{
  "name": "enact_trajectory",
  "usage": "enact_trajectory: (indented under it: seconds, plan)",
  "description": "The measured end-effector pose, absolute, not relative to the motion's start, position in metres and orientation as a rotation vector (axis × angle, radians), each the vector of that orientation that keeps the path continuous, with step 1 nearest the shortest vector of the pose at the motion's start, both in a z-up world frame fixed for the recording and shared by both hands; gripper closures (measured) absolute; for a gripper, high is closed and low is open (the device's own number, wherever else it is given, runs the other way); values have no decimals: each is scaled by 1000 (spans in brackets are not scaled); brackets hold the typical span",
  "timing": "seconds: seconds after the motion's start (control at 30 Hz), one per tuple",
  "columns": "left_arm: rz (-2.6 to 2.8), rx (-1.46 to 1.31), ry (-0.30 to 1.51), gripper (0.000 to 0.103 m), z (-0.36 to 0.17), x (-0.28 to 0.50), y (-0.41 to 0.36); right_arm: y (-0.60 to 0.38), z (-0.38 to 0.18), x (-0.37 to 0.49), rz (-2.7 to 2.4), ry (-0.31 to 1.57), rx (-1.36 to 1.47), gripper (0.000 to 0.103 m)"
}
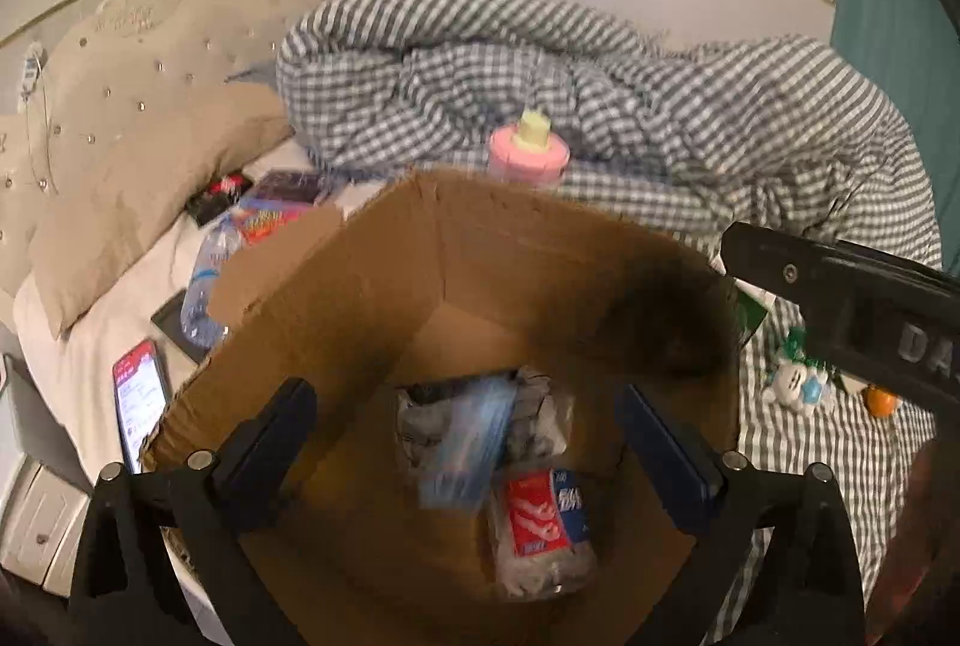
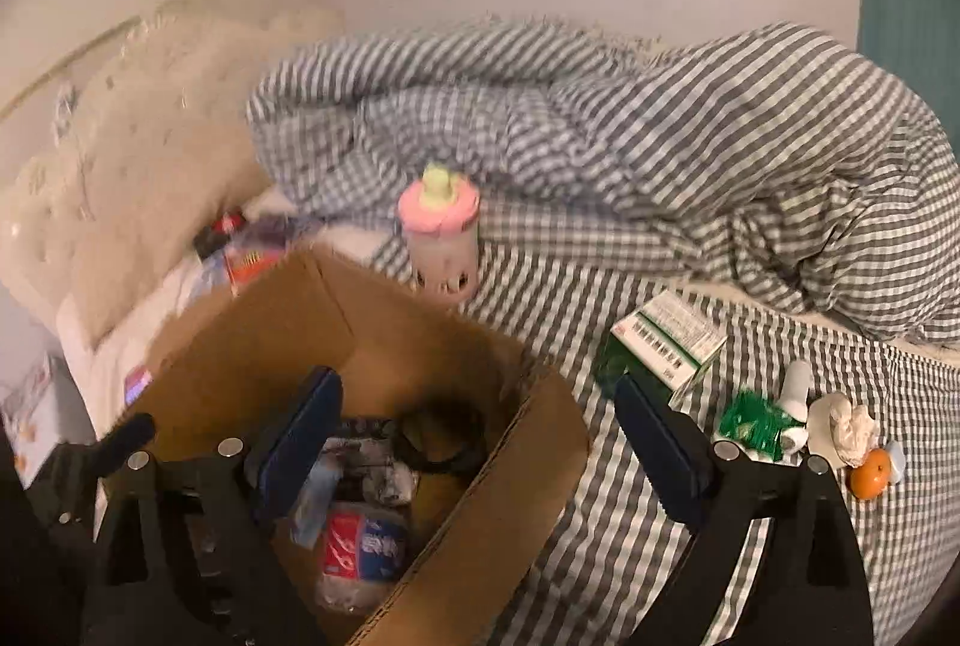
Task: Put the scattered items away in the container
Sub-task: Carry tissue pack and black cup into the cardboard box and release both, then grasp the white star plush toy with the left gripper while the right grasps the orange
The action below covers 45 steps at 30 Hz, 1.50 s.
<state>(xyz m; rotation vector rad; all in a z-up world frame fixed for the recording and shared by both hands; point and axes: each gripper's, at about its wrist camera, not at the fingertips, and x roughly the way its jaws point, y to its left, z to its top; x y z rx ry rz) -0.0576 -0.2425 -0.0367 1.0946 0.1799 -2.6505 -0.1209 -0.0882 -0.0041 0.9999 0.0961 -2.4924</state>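
Both tongs stand wide and hold nothing: the left tongs [image 1: 468,442] hang over the open cardboard box [image 1: 480,238], with a red-labelled packet [image 1: 540,520] lying on its floor just below them. The right tongs [image 2: 480,436] straddle the box's right wall; beyond them stands a pink-capped bottle [image 2: 441,232], and to their right on the checked bed [image 2: 600,526] lie a green-and-white carton [image 2: 672,340] and an orange [image 2: 870,473].

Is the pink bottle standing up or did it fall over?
Standing up. The pink bottle sits upright on the checked bedding behind the box, cap on top.
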Motion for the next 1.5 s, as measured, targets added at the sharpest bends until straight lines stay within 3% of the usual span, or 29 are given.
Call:
enact_trajectory:
  seconds: [0.43, 0.7, 1.1, 1.5]
  plan:
    - [-2868, 1068, 81, 0, 7, -59, -134, 93, 35, -76, -2751, 5, 1011, 11]
    - [-2956, 1085, 5, 0, 18, -43, -47, 195, 25, -30, -2867, -124, 1083, 11]
    - [-2971, 1194, -78, 0, 2, -33, -3, 226, 12, -13, -2847, -200, 1109, 11]
    - [-2924, 1302, -36, 0, -38, -61, -2, 237, -30, -43, -2789, -243, 1214, 11]
